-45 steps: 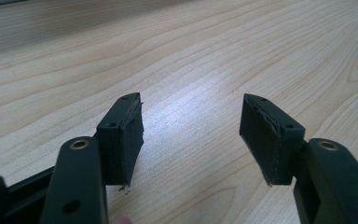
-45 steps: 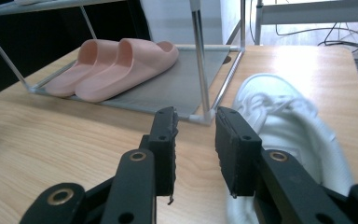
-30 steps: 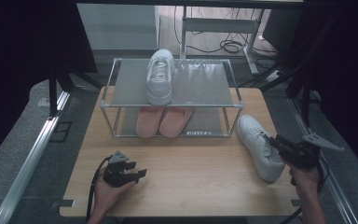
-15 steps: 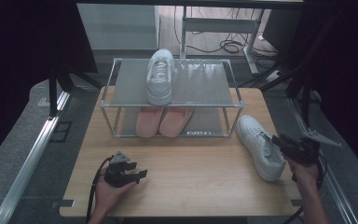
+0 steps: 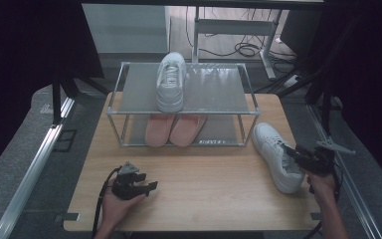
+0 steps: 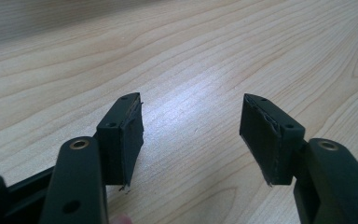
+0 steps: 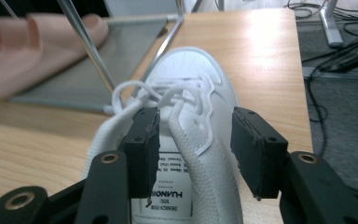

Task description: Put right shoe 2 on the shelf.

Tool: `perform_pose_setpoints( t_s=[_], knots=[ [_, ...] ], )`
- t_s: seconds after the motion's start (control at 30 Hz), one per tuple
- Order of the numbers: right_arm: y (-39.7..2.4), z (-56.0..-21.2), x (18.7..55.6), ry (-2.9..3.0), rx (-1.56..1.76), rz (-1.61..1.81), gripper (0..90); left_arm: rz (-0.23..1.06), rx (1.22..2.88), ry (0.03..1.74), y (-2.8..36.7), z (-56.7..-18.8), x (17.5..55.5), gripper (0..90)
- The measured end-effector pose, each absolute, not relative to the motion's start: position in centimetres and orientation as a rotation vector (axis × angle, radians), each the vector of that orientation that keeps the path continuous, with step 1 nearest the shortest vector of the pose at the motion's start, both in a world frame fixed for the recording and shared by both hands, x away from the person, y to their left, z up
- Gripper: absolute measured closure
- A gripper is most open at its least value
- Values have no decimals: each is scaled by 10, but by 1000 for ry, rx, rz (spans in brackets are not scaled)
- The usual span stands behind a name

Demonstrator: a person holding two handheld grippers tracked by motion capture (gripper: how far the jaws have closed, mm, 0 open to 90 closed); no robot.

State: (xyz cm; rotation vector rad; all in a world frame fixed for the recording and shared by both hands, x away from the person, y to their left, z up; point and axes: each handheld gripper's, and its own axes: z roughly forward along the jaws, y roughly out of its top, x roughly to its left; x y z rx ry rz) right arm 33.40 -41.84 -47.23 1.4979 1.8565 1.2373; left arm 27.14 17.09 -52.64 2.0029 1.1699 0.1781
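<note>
The white sneaker (image 5: 277, 155) lies on the bench (image 5: 209, 194) just right of the shoe rack (image 5: 181, 107). The right tongs (image 5: 291, 152) have just been opening, jaws wide astride its collar, one inside, without pressing. The left tongs (image 5: 149, 186) rest empty, wide open.

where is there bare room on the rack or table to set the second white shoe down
Free: the metal rack's grey top shelf right of the white sneaker, and bare wooden table between both grippers. Crowded: the lower shelf's middle, with pink slippers.
</note>
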Motion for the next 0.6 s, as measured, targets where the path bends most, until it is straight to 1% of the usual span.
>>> perform_pose_setpoints(
  t_s=[0.07,0.23,0.43,0.6],
  knots=[
    [-416,-474,338,1880,1499,1185,528,176,2006,1170,170,-527,271,400],
    [-412,-479,347,1910,1506,1131,575,178,2004,1170,171,-527,271,400],
    [-412,-478,347,1912,1491,1100,695,179,2009,1164,171,-527,272,400],
    [-412,-478,347,1912,1484,1065,740,184,2005,1163,171,-526,271,400]
  ],
)
